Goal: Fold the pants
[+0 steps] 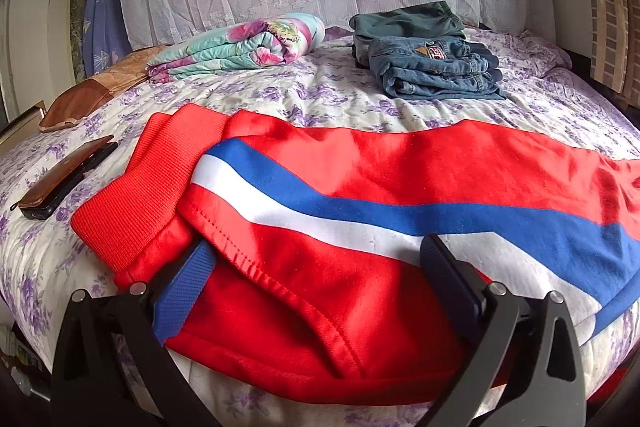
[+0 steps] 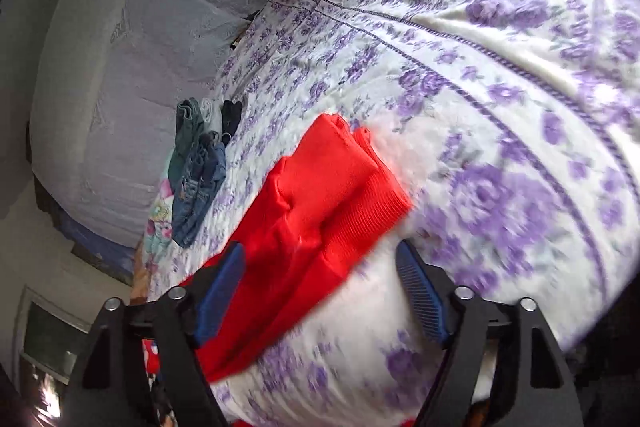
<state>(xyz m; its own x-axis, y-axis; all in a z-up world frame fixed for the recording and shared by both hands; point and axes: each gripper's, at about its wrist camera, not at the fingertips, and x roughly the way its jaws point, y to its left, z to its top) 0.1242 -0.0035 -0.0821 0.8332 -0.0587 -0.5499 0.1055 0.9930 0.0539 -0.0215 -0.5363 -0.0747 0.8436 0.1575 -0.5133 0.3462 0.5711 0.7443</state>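
Red pants point(image 1: 320, 163) with a blue and white stripe lie across the floral bed, ribbed cuffs at the left. My left gripper point(image 1: 316, 251) is open, its jaws wide on either side of the fabric near the bed's front edge; the left finger point(image 1: 188, 279) lies partly under a fold. In the right wrist view the red ribbed cuffs point(image 2: 320, 195) lie on the bed. My right gripper point(image 2: 320, 259) is open just above them, with the cloth between its fingers.
Folded jeans point(image 1: 436, 71) and a dark green garment point(image 1: 404, 19) are stacked at the back. A rolled floral blanket point(image 1: 244, 43) lies at the back left. A brown wallet and phone point(image 1: 64, 183) lie at the left. The jeans also show in the right wrist view point(image 2: 196, 187).
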